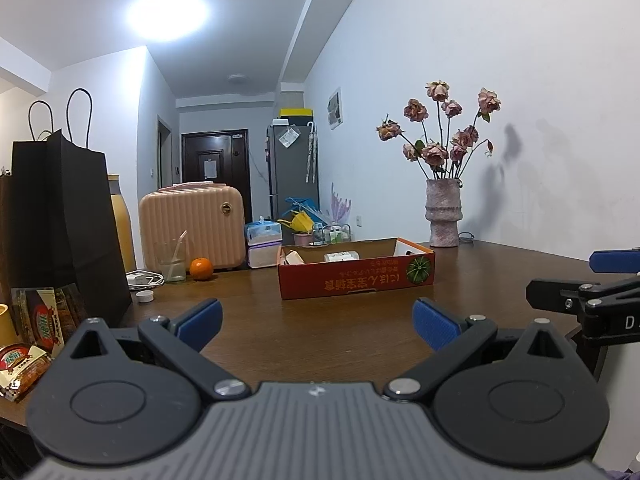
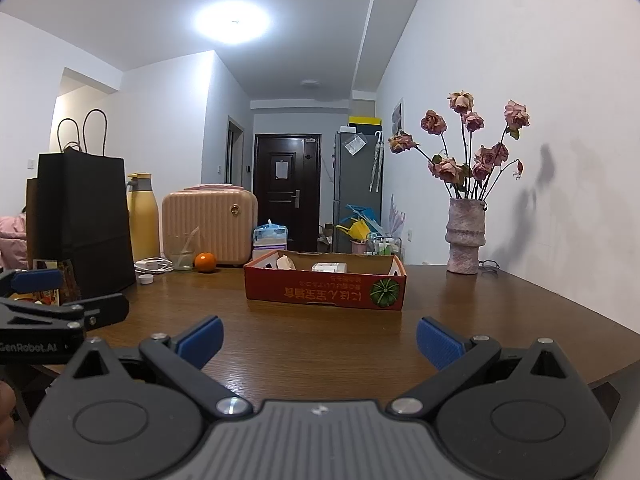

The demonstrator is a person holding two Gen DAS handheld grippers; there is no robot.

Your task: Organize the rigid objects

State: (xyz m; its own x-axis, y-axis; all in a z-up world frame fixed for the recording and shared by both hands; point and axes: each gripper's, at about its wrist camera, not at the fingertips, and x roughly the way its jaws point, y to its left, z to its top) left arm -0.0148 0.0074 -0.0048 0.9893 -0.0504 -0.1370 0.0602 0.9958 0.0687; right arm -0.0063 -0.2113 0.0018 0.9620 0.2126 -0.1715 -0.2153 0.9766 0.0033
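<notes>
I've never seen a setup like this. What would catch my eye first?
Probably the red box, mid-table, open-topped with some small pale things inside. Next, the vase of faded pink roses at the table's far right by the wall. Nearest the cameras, the two hand-held grippers, left and right, both open and empty above the table.

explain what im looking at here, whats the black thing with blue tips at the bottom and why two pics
Those are hand-held tongs; a person carries one in each hand, each with its own camera looking out between the fingers. One picture is from the left tongs, the other from the right tongs. Both stand open and hold nothing. Ahead on the table are a red box with a few small items inside, an orange, a glass, a black bag and a vase of dried roses.
</notes>
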